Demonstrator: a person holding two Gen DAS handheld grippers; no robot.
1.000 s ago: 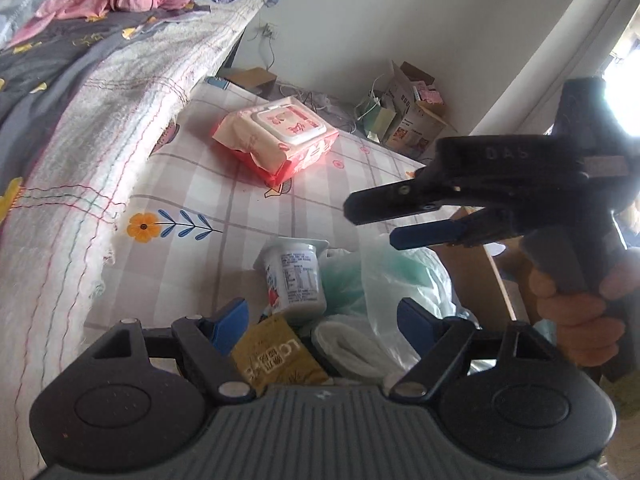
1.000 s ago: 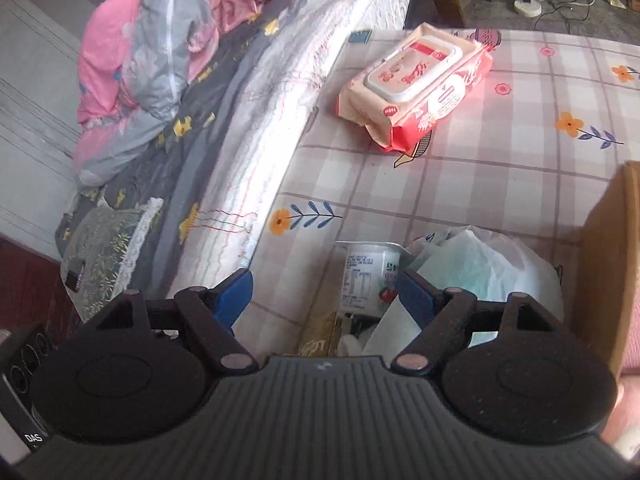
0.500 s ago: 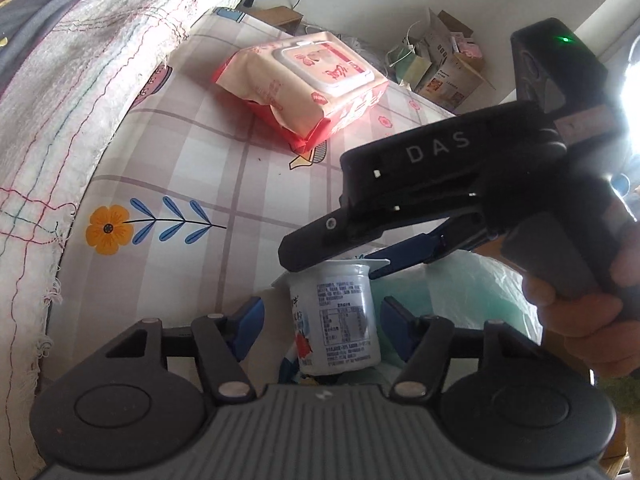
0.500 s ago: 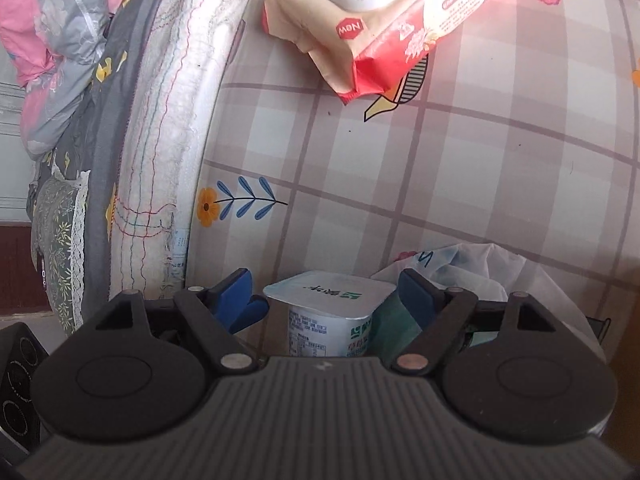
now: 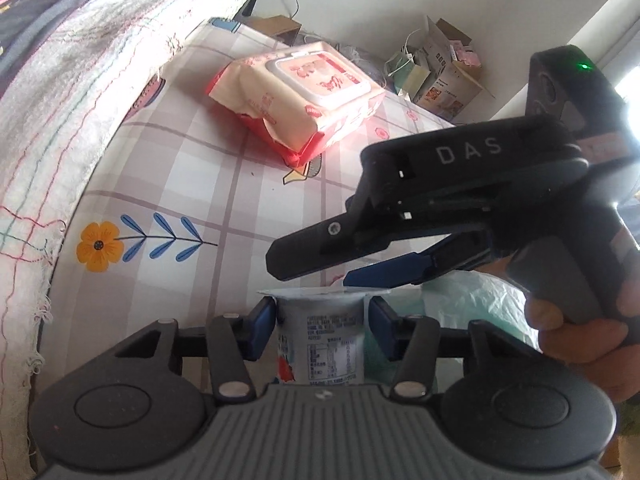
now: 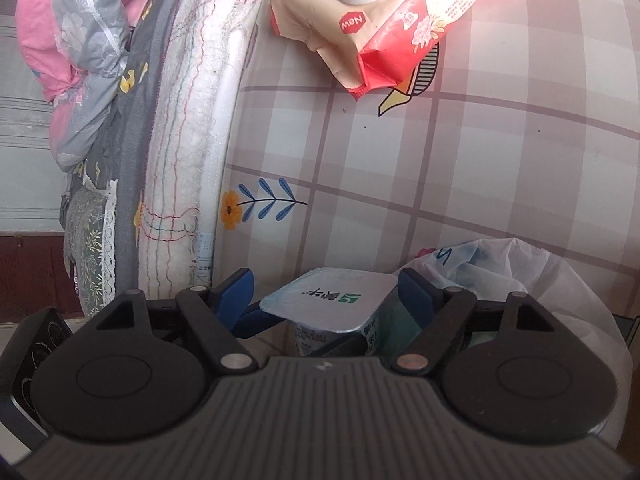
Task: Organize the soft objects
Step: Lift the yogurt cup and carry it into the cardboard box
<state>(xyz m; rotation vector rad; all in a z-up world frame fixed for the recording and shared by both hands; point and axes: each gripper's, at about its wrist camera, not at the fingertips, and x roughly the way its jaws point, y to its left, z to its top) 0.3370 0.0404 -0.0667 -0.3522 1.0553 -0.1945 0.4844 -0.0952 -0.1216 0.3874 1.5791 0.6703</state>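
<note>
A white yogurt cup (image 5: 322, 336) with a foil lid stands upright on the checked cloth (image 5: 192, 168). My left gripper (image 5: 320, 326) is shut on the cup's sides just under its rim. My right gripper (image 6: 324, 296) is open and hovers just above the cup's lid (image 6: 328, 300); in the left wrist view it (image 5: 320, 268) reaches in from the right. A red and cream pack of wet wipes (image 5: 296, 96) lies further back on the cloth, also in the right wrist view (image 6: 384, 20). A crumpled plastic bag (image 6: 512, 276) lies right of the cup.
A mattress edge with white quilted cover (image 5: 60, 92) and grey and pink bedding (image 6: 80, 60) runs along the left. Cardboard boxes and bags (image 5: 436, 68) sit by the far wall. A small wooden stool (image 5: 276, 26) stands beyond the cloth.
My left gripper has moved forward and closed on the yogurt cup. My right gripper has come down over the cup's lid and stays open.
</note>
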